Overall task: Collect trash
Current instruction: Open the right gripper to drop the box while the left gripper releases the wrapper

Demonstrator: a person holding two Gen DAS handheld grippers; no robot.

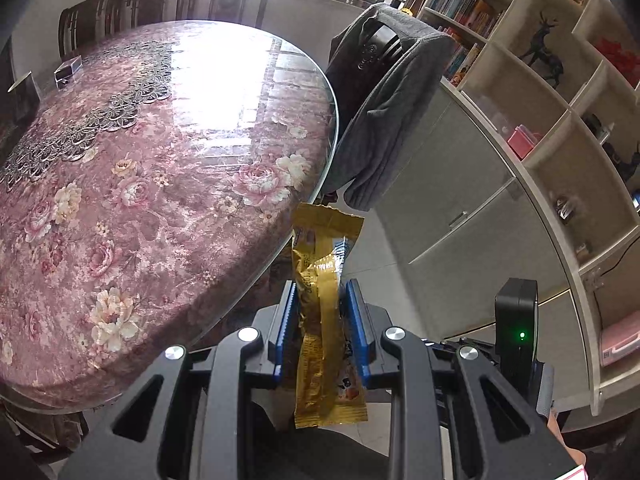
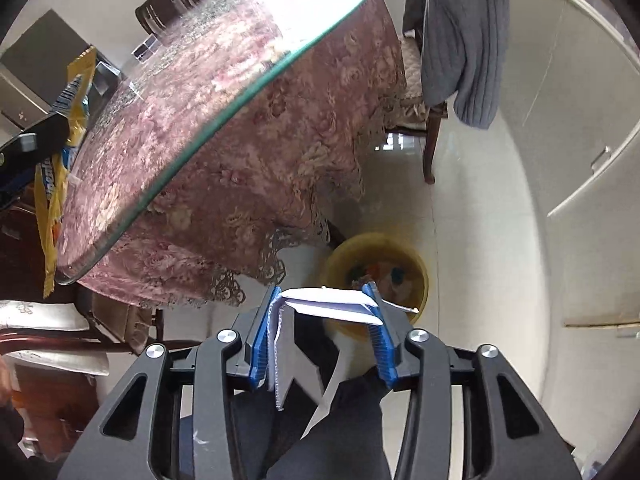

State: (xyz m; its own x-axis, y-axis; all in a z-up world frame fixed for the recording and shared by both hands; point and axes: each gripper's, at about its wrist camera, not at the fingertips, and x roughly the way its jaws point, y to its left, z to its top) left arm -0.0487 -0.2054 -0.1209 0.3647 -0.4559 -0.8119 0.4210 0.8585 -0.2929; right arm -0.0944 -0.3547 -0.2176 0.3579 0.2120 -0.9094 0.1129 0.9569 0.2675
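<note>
My left gripper (image 1: pixel 320 292) is shut on a long gold snack wrapper (image 1: pixel 320 320), held upright in the air beside the table's edge. The wrapper also shows at the left of the right wrist view (image 2: pixel 60 152), with the left gripper's finger on it. My right gripper (image 2: pixel 324 300) is shut on a folded white piece of paper (image 2: pixel 332 306) that spans the jaws. It hangs above a yellow trash bin (image 2: pixel 416 268) on the floor, which holds colourful scraps.
A round glass-topped table with a pink floral cloth (image 1: pixel 140 160) has small boxes (image 1: pixel 68 70) at its far side. A chair draped with a grey sweater (image 1: pixel 384 112) stands by it. White cabinets and bookshelves (image 1: pixel 540 120) are on the right.
</note>
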